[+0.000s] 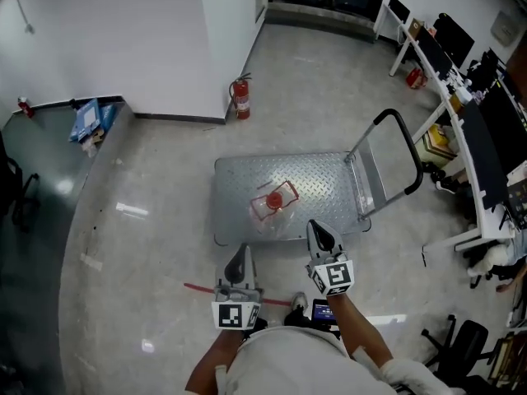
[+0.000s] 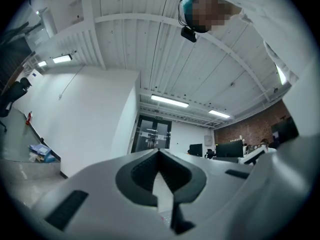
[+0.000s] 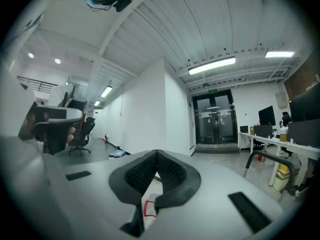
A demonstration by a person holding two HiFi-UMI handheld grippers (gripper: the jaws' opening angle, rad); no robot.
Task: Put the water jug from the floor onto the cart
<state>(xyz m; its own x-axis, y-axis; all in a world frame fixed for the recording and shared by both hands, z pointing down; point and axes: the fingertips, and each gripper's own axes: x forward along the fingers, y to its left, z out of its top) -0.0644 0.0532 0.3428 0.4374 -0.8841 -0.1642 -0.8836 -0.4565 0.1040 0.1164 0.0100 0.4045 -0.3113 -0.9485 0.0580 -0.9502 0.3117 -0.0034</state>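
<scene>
Two sets of jaws stood shut, and neither had hold of anything. On the left gripper (image 2: 159, 154) the dark pads met tip to tip in its own view, with only a thin slit below them and nothing in it. The right gripper (image 3: 156, 154) was likewise closed tip to tip and empty. Through the gap under its pads showed a bit of clear plastic with red on it, lower down and apart from the jaws. Both grippers pointed out across the room, in the air. In the head view they were side by side at the 6 o'clock edge of the cart (image 1: 239, 179). The water jug (image 1: 276, 202) sat on the cart's metal deck, near its middle, at 12 o'clock from the grippers. The cart's handle (image 1: 405, 142) rose at its 3 o'clock end. A red fire extinguisher (image 1: 240, 97) stood by the wall at the cart's 12 o'clock.
</scene>
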